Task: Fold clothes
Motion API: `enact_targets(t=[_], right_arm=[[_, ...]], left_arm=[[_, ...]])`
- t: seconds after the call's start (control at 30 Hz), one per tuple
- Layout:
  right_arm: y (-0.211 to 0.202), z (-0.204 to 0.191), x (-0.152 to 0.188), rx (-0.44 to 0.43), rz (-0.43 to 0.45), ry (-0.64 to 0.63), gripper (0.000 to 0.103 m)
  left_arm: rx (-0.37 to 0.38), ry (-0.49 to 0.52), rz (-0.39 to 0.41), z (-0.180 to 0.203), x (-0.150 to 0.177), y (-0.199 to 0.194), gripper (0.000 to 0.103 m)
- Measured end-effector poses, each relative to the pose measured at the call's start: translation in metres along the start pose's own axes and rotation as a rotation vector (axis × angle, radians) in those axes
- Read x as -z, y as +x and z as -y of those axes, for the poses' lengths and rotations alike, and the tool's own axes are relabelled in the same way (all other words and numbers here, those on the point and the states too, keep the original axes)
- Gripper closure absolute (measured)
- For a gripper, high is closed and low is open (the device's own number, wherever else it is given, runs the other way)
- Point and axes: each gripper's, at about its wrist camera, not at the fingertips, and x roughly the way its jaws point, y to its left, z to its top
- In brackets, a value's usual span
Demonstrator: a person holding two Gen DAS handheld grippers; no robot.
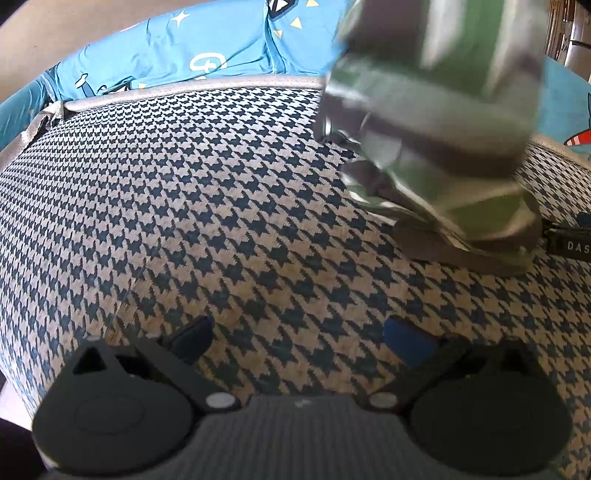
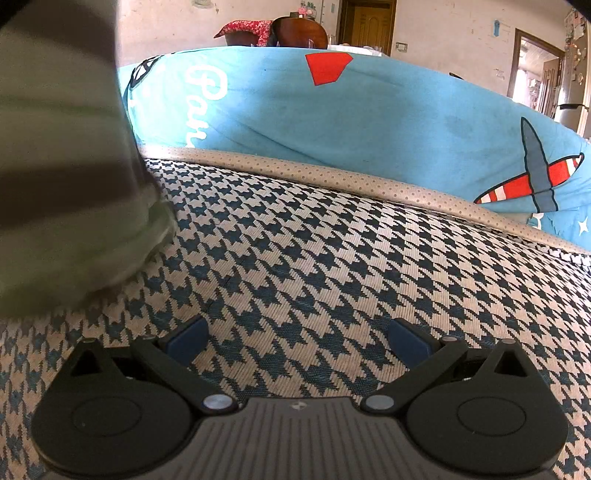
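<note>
A green-and-grey striped garment (image 1: 436, 122) shows blurred at the upper right of the left wrist view, its lower end resting on the houndstooth mat (image 1: 184, 192). The same garment (image 2: 62, 166) fills the left side of the right wrist view, also blurred, touching the mat (image 2: 332, 258). My left gripper (image 1: 301, 339) is open low over the mat, with nothing between its blue pads (image 1: 195, 336); the garment lies ahead and to its right. My right gripper (image 2: 298, 339) is open too, empty, with the garment ahead on its left.
The mat has a beige dotted border (image 2: 332, 173). Behind it lies a blue sheet with cartoon prints (image 2: 369, 110) (image 1: 166, 55). A black label (image 1: 569, 245) sits at the right edge of the left wrist view. Room walls and doorways (image 2: 369, 26) are in the far background.
</note>
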Motion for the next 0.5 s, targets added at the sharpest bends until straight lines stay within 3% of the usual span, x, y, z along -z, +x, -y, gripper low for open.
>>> enact_targets(t=[0.13, 0.5], right_arm=[[-0.001, 0.0, 0.0, 0.0, 0.0, 0.0, 0.0], [0.004, -0.001, 0.0, 0.0, 0.0, 0.0, 0.0]], left_arm=[[-0.001, -0.009, -0.009, 0.0, -0.012, -0.001, 0.0], [-0.011, -0.004, -0.003, 0.012, -0.003, -0.005, 0.0]])
